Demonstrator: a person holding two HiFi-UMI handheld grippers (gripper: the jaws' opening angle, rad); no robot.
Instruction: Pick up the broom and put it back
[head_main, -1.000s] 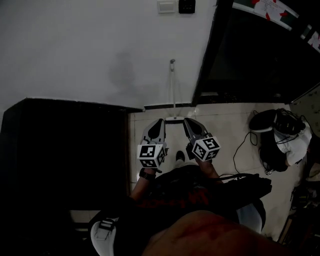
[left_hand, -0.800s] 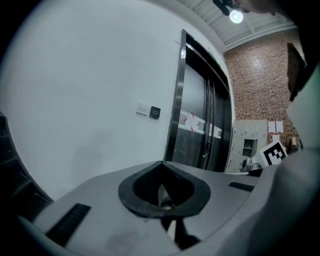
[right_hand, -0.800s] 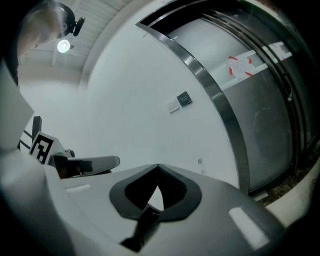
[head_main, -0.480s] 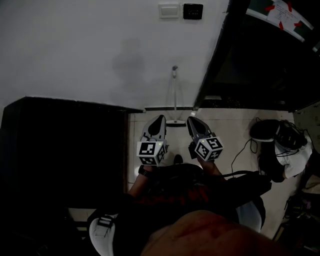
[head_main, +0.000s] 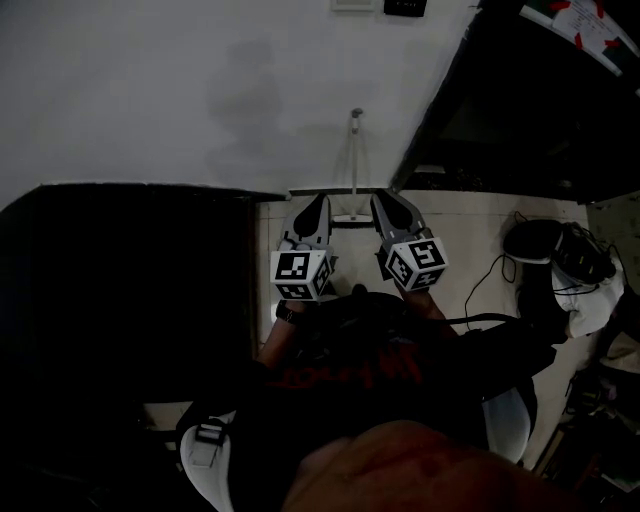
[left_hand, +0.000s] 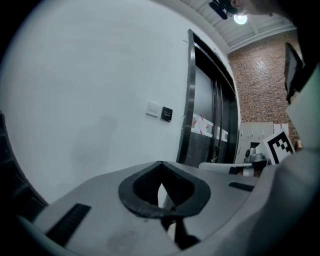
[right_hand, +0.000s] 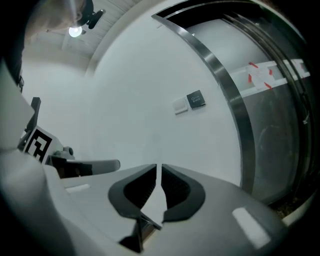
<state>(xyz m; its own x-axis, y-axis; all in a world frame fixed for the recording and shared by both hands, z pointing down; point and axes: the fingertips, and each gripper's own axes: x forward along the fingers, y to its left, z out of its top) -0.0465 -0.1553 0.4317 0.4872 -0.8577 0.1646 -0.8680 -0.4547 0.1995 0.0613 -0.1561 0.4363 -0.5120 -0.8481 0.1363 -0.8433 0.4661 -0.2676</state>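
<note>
The broom (head_main: 353, 165) stands against the far wall, just beyond both tips. The left gripper (head_main: 316, 203) is closed and empty, and the right gripper (head_main: 384, 202) is opening on nothing. Go in this narrow and a jaw could knock the thin handle over.

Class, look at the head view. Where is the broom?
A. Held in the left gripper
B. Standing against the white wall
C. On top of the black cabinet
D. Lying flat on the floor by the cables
B: the broom stands against the white wall, its foot on the floor between the black cabinet and the dark door frame.
</note>
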